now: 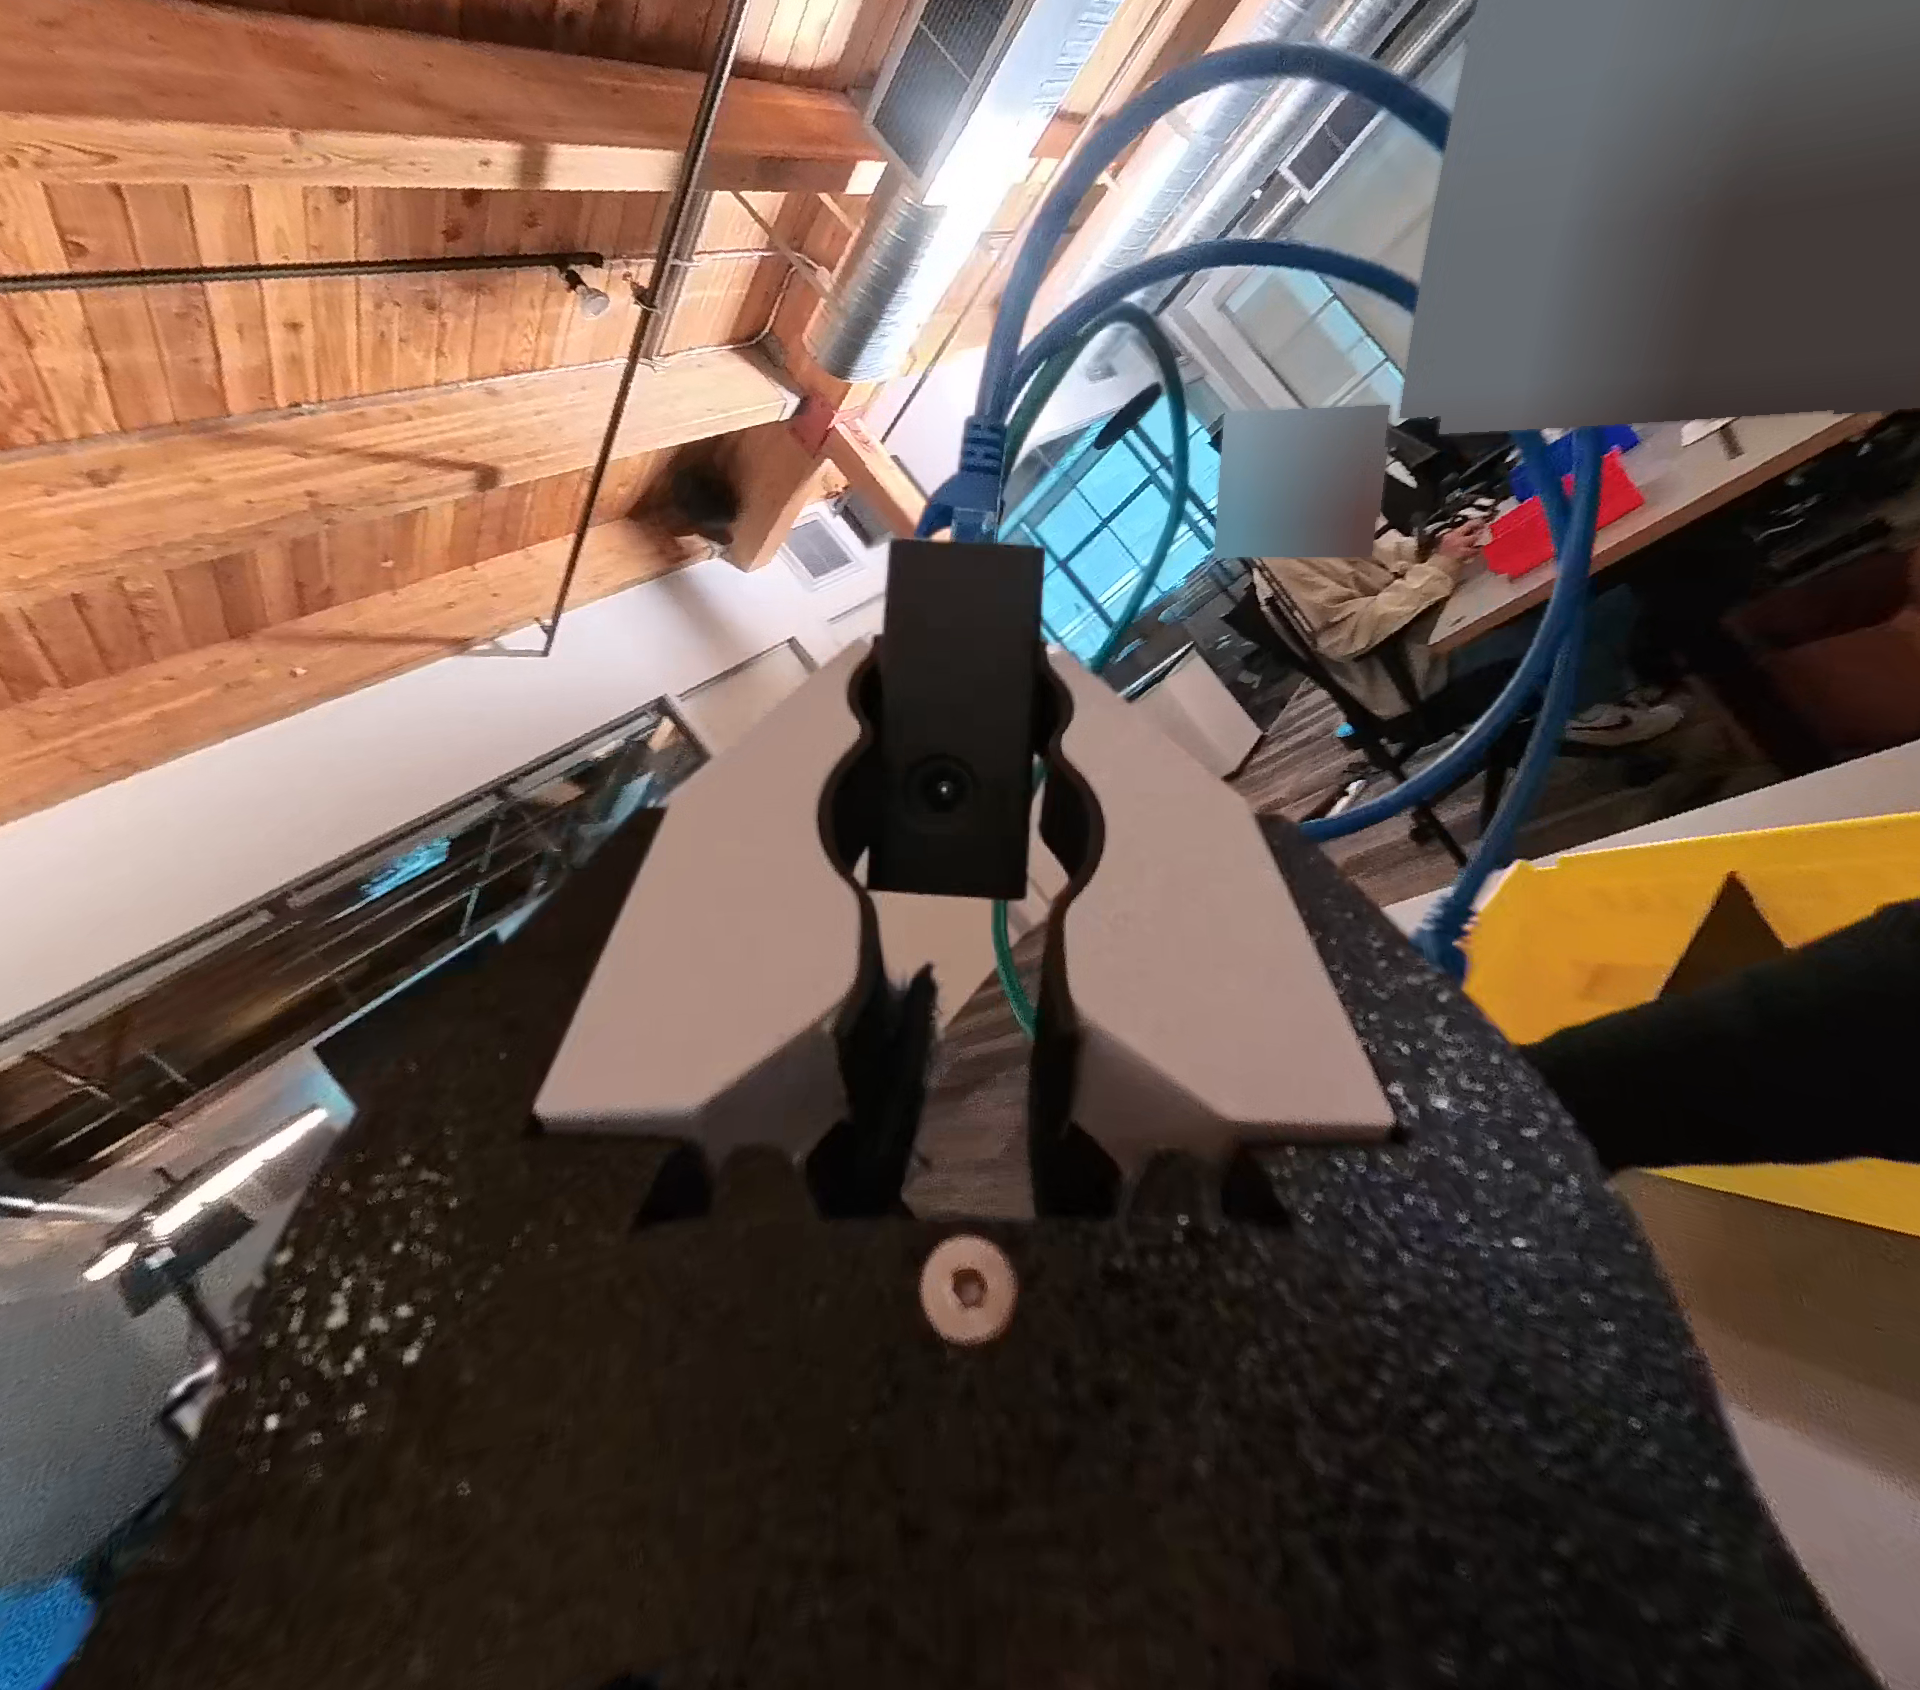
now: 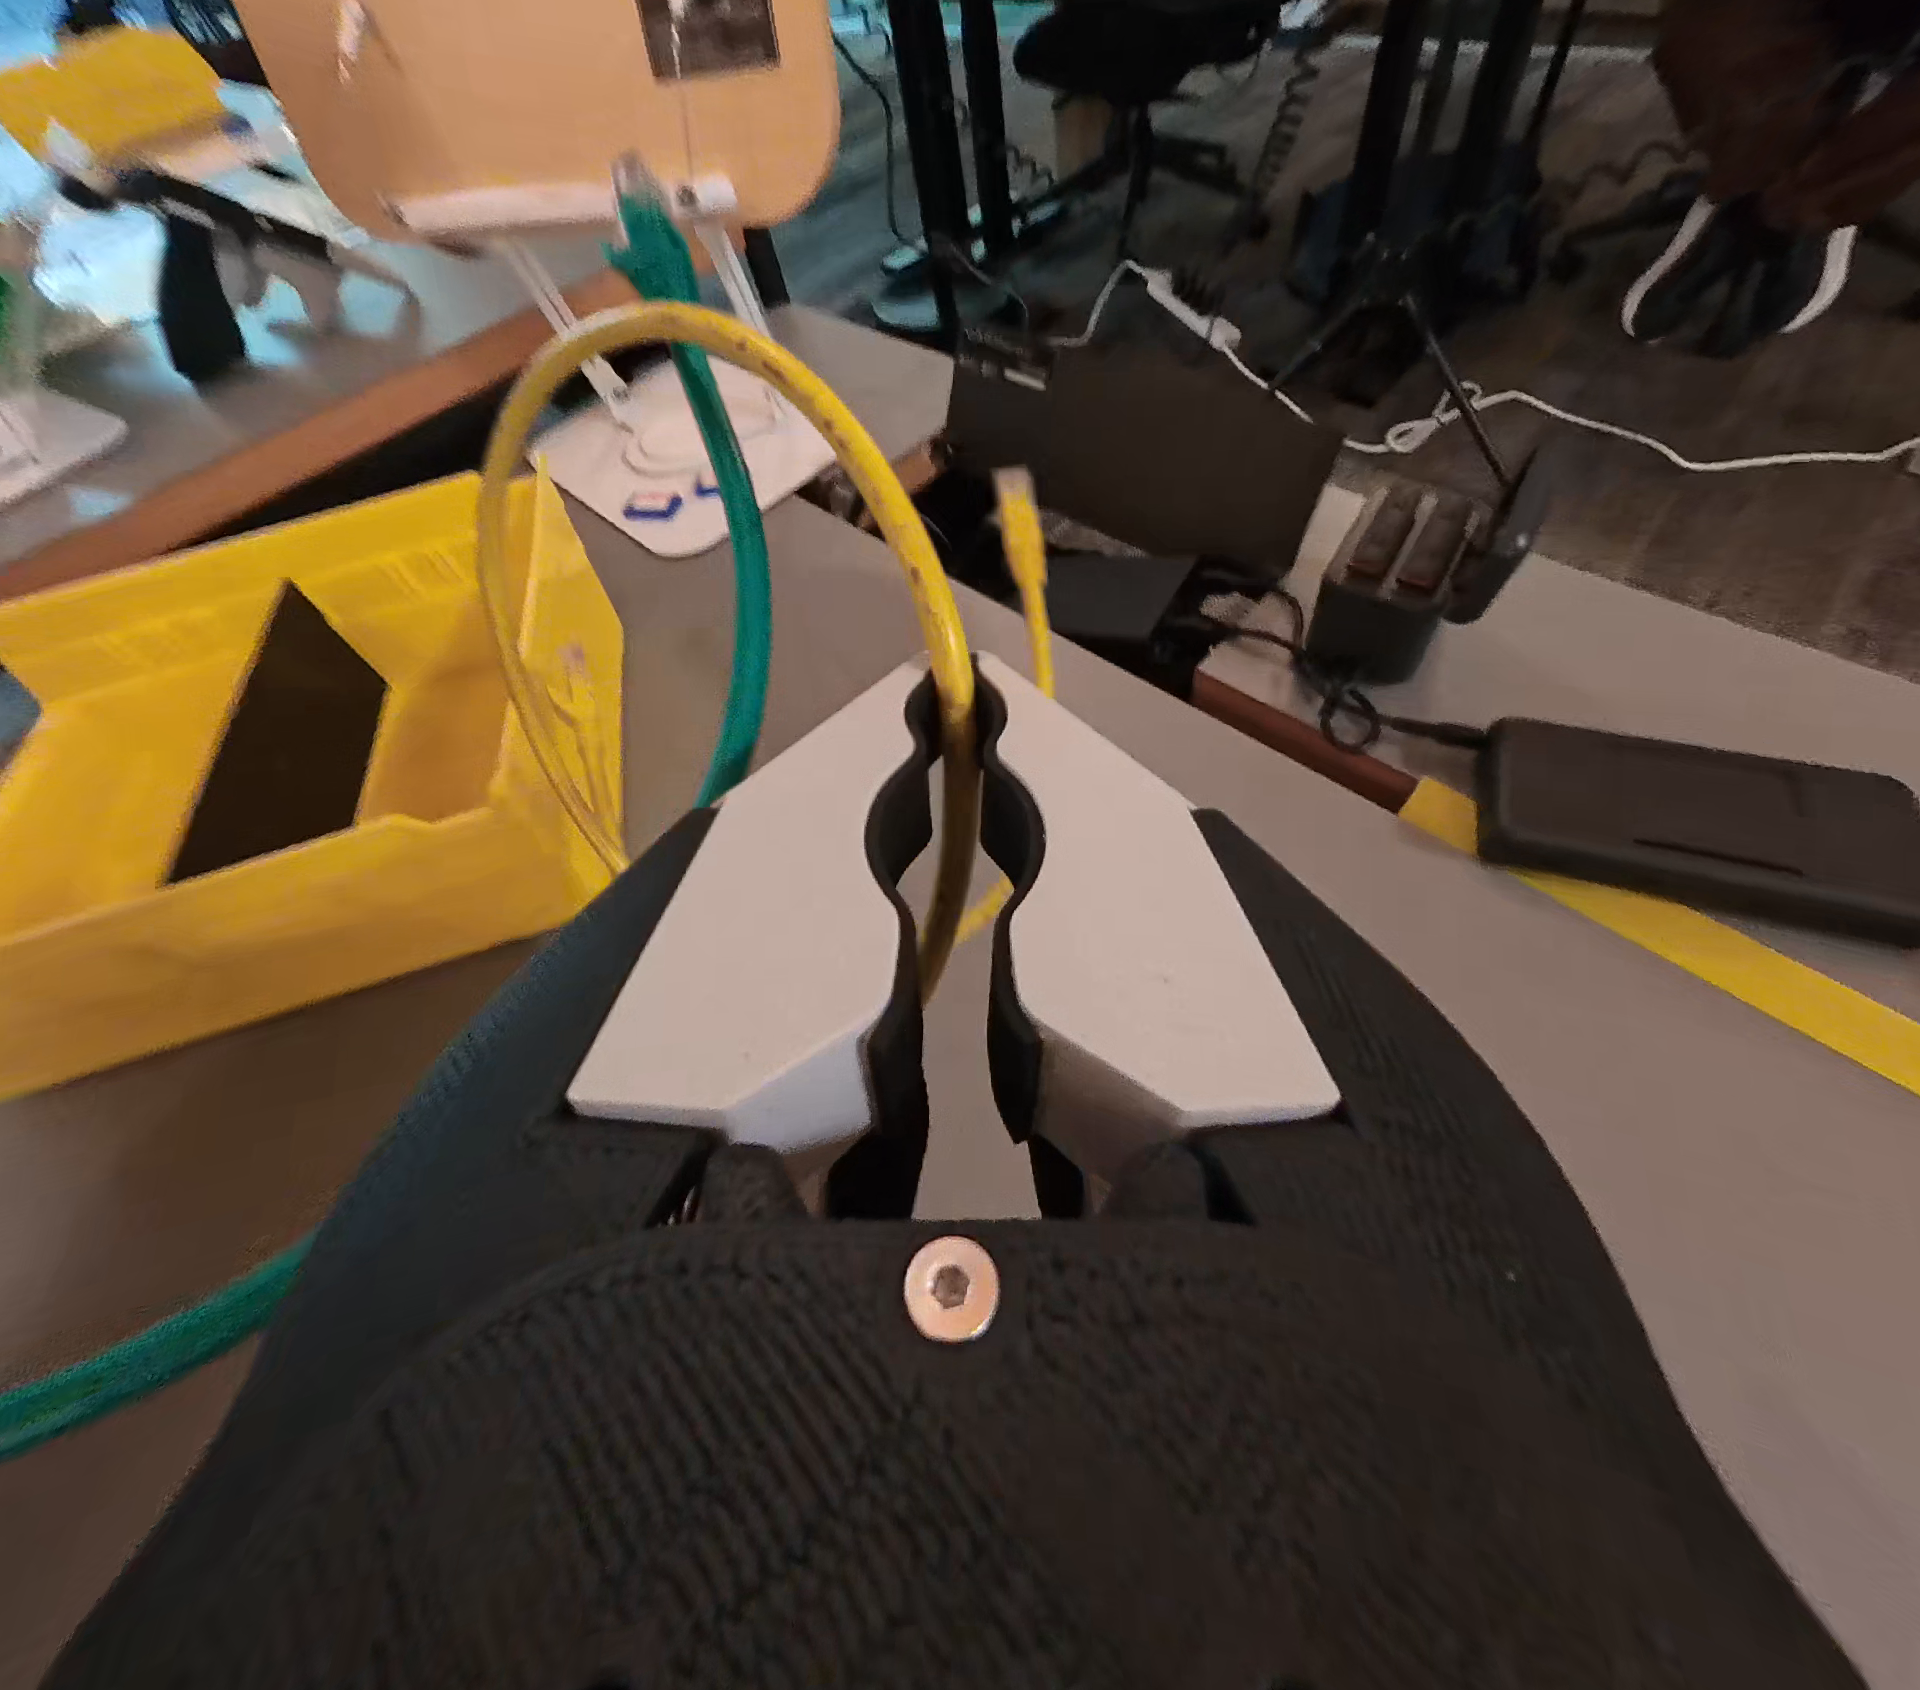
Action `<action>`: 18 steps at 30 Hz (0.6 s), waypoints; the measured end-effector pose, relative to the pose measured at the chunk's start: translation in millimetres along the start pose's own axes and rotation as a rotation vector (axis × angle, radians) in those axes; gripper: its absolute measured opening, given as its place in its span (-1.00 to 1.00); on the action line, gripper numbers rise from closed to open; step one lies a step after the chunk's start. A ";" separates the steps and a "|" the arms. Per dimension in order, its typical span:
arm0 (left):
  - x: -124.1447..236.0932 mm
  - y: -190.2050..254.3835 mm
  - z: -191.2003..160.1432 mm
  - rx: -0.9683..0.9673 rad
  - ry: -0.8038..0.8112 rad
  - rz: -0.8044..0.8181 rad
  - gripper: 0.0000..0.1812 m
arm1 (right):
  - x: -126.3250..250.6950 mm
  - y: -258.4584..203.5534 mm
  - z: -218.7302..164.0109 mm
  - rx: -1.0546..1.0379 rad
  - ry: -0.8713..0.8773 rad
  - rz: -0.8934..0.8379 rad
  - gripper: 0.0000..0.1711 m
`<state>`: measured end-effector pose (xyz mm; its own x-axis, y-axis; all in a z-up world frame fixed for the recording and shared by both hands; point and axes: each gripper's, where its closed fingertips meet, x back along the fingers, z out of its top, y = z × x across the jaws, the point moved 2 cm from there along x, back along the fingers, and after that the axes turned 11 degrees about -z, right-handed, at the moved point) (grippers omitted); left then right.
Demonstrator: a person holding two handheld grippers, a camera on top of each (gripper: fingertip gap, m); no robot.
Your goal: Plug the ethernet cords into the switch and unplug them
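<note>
Blue cords (image 1: 1049, 269) look plugged into the black switch (image 1: 956, 715), which the left gripper (image 1: 951, 767) clamps w/ jaws shut on its sides, held up in the air. Green cord (image 2: 727, 560) end is free. Right gripper (image 2: 956, 767) is nearly closed, pinching the yellow cord (image 2: 894, 518), plug (image 2: 1023, 528) loose; still to plug in, I'd say.

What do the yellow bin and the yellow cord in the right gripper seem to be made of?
Yellow bin: probably rigid moulded plastic, with smooth, slightly glossy walls. Yellow cord: likely a flexible rubbery plastic jacket, since it bends in a smooth loop; the right gripper pinches it.
</note>
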<state>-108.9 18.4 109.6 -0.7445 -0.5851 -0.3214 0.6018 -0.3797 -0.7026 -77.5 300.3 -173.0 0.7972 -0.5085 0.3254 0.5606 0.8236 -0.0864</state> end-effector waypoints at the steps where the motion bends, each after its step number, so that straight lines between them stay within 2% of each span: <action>1: 0.4 2.3 -1.1 0.014 0.005 -0.011 -0.75 | 2.9 -1.1 7.2 -0.025 0.029 0.014 -1.00; 5: 4.0 12.9 -1.9 0.073 0.041 -0.066 -0.75 | 18.7 10.8 39.1 -0.091 0.165 -0.035 -1.00; 9: 9.5 23.8 1.1 0.111 0.075 -0.094 -0.76 | 20.8 37.5 44.9 -0.056 0.144 -0.183 -1.00; 12: 13.0 25.7 -3.3 0.112 0.033 -0.063 -0.76 | 14.5 54.2 29.5 -0.039 0.023 -0.239 -1.00; 18: 25.2 21.0 -34.6 0.071 -0.147 0.045 -0.76 | 13.7 78.7 -32.8 0.136 -0.336 -0.338 -1.00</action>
<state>-125.0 20.5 64.9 -0.6690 -0.6995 -0.2512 0.6562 -0.3972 -0.6415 -15.0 350.0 -206.2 0.4469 -0.6622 0.6014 0.7231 0.6632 0.1929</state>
